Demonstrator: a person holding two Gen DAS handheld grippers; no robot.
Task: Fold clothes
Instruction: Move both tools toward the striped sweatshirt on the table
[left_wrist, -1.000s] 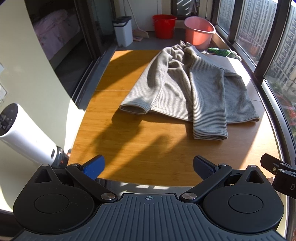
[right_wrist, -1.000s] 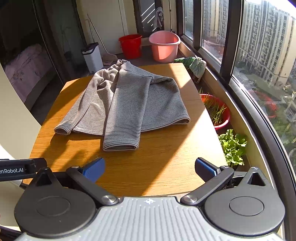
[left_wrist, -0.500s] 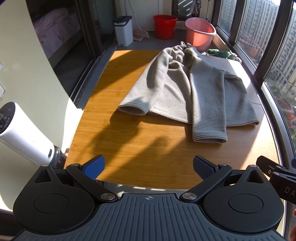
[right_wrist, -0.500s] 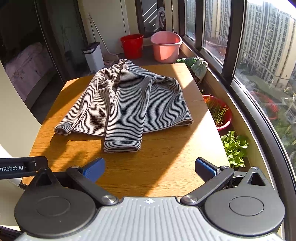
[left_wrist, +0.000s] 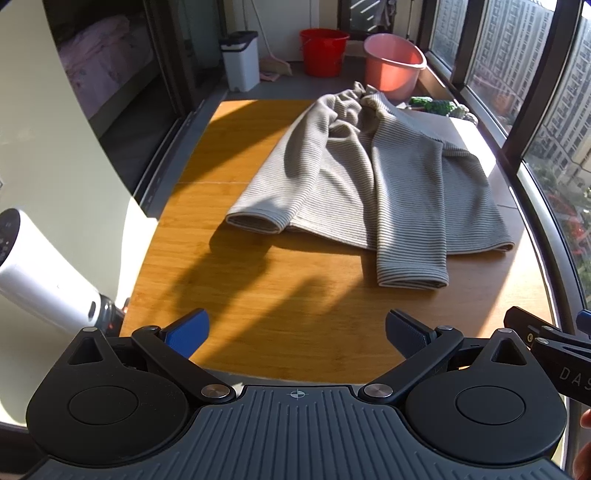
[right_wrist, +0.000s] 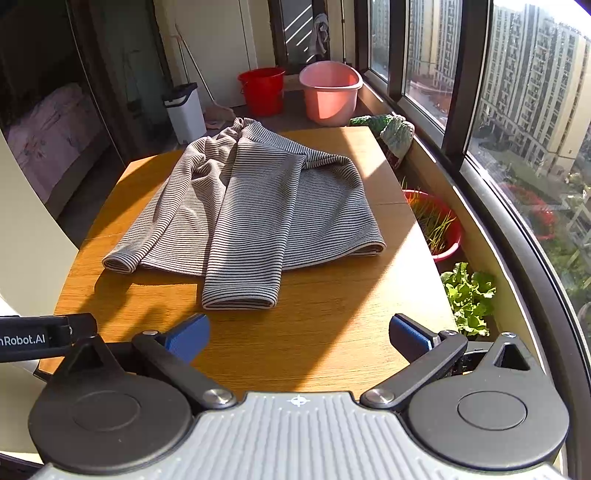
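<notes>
Table (left_wrist: 295, 314) seemingly nearer than before; sweater (right_wrist: 258, 206) unmoved (sleeves crossed); both jaws spread, empty.

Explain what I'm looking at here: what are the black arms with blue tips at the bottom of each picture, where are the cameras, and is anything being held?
Those are two hand-held grippers, one in each of a person's hands, each with a fisheye camera looking forward along its two fingers. One picture comes from the left gripper, the other from the right gripper. The blue tips are the finger pads. Both sets of jaws stand wide apart with only bare table between them, so nothing is held. On the wooden table lies a striped grey sweater, both sleeves folded in over its body. It lies ahead of both grippers, untouched.
</notes>
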